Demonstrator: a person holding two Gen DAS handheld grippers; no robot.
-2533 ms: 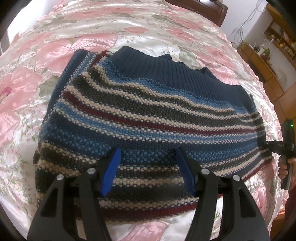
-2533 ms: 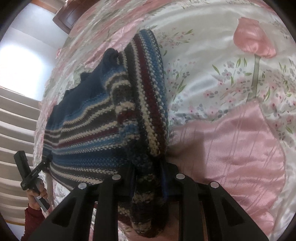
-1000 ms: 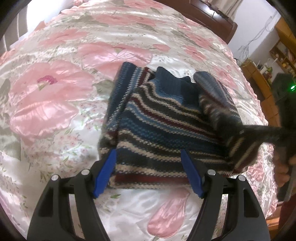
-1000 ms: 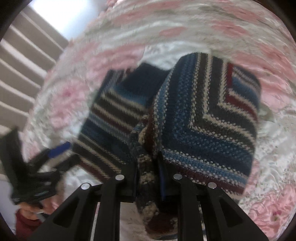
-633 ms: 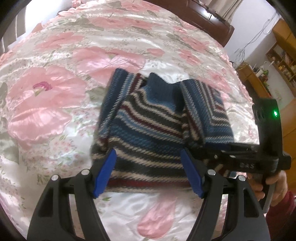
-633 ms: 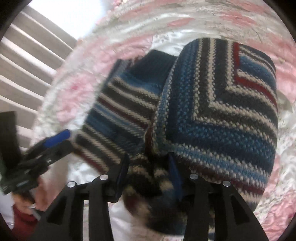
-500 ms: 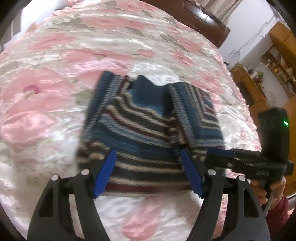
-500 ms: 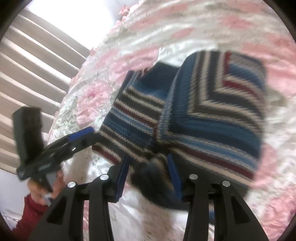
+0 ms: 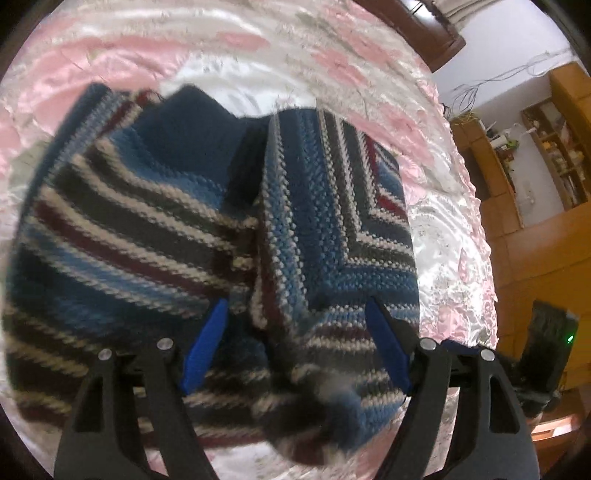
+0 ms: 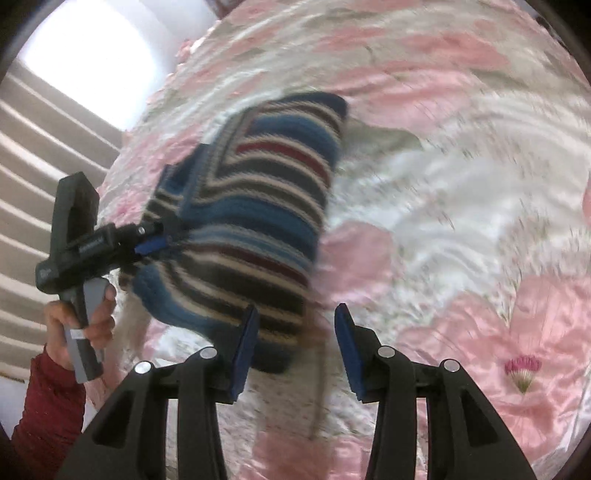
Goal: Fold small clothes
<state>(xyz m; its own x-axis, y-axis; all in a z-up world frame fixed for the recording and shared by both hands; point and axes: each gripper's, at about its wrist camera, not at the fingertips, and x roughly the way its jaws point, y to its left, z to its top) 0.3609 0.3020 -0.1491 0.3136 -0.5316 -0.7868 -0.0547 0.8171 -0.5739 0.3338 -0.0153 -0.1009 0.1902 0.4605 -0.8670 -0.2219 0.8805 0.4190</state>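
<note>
A knitted sweater with blue, grey, cream and maroon stripes lies on the pink floral satin bedspread. Its right side and sleeve are folded over onto the body, and the sleeve end is bunched near the hem. My left gripper is open, low over the hem, its blue pads on either side of the folded sleeve. My right gripper is open with nothing in it, just beyond the sweater on its right edge. In the right wrist view the left gripper touches the sweater's far side, held by a hand.
A dark wooden headboard is at the far end of the bed. Wooden cabinets and shelves stand to the right. A bright window and a striped curtain are beyond the left side. Bare bedspread surrounds the sweater.
The right gripper carried the sleeve across onto the body, opened and let it go, then drew back to the right. The left gripper moved in over the hem and folded sleeve.
</note>
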